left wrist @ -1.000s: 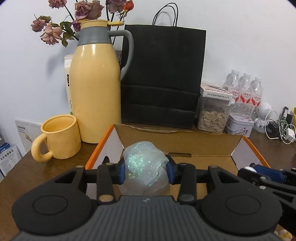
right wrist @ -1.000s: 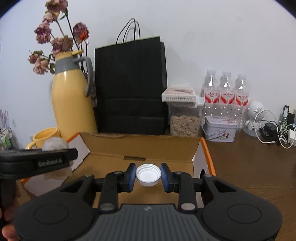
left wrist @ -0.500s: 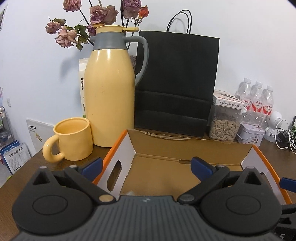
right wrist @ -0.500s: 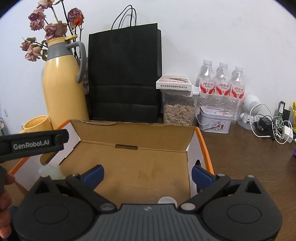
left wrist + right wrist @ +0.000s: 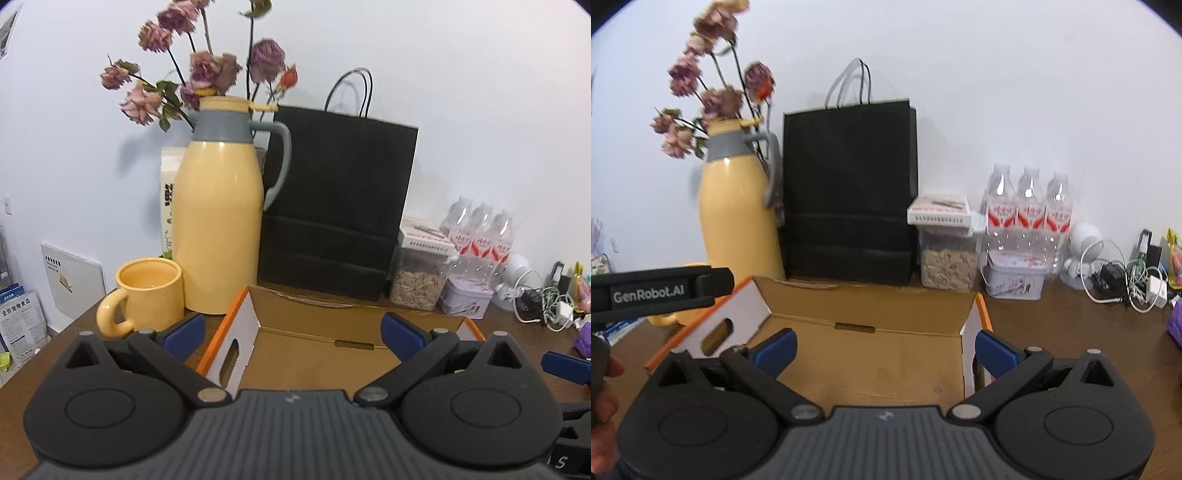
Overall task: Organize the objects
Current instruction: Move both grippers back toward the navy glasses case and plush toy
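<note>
Both grippers have let go since a second ago: the left gripper (image 5: 293, 334) then pinched a glittery clear lump and the right gripper (image 5: 884, 347) a white cap; now neither thing shows in either view. Each gripper's jaws have just been opening and stand spread wide with nothing between them. Both cameras also sit higher and further back from the box (image 5: 314, 363) than before. It lies open on the brown desk (image 5: 1071, 332), its cardboard floor bare where visible, with orange-edged white flaps at both ends. Behind it stand a yellow jug (image 5: 218, 236) with dried roses, a yellow mug (image 5: 149, 295) beside it, and a black bag (image 5: 336, 210). In the right wrist view the left gripper's body juts in at the left edge.
</note>
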Demonstrator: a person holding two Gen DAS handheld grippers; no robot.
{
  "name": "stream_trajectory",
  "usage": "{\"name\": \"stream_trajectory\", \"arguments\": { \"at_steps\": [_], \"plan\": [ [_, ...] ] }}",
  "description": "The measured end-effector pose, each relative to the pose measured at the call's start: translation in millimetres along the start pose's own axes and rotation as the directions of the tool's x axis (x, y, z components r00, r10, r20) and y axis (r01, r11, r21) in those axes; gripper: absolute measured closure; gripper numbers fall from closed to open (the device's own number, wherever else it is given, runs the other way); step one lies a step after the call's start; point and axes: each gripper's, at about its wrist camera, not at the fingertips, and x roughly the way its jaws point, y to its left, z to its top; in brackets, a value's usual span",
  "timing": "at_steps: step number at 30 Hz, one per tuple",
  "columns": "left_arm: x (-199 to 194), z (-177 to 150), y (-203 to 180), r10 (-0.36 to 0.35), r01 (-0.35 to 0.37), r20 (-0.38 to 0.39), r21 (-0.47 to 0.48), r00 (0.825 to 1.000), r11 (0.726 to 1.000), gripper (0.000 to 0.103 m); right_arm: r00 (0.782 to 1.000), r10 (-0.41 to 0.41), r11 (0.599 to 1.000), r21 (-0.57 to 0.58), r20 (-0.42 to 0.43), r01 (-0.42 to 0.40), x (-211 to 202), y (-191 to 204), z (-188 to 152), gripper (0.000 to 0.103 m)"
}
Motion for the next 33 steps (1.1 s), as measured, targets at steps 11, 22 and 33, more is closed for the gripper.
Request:
{"name": "stream_trajectory", "arguments": {
  "at_steps": [11, 22, 33],
  "plan": [
    [-68.2, -7.4, 26.9, -0.028, 0.028, 0.035, 0.0, 0.999, 1.0, 0.0, 0.998, 0.015, 1.0, -0.023, 0.063, -0.013, -71.0, 2.5, -12.3, 0.0],
    [-135.1, -36.8, 46.3, -0.077, 0.076, 0.019, 0.015, 0.997, 0.997, 0.0, 0.998, 0.03, 0.999, -0.032, 0.064, -0.028, -139.2, 3.0, -50.5, 0.0],
    [-181.4, -81.5, 67.6, -0.084, 0.085, -0.02, 0.025, 0.996, 0.996, 0.0, 1.0, 0.013, 0.999, -0.036, 0.004, -0.012, -185.2, 3.8, -100.3, 0.0]
  ]
}}
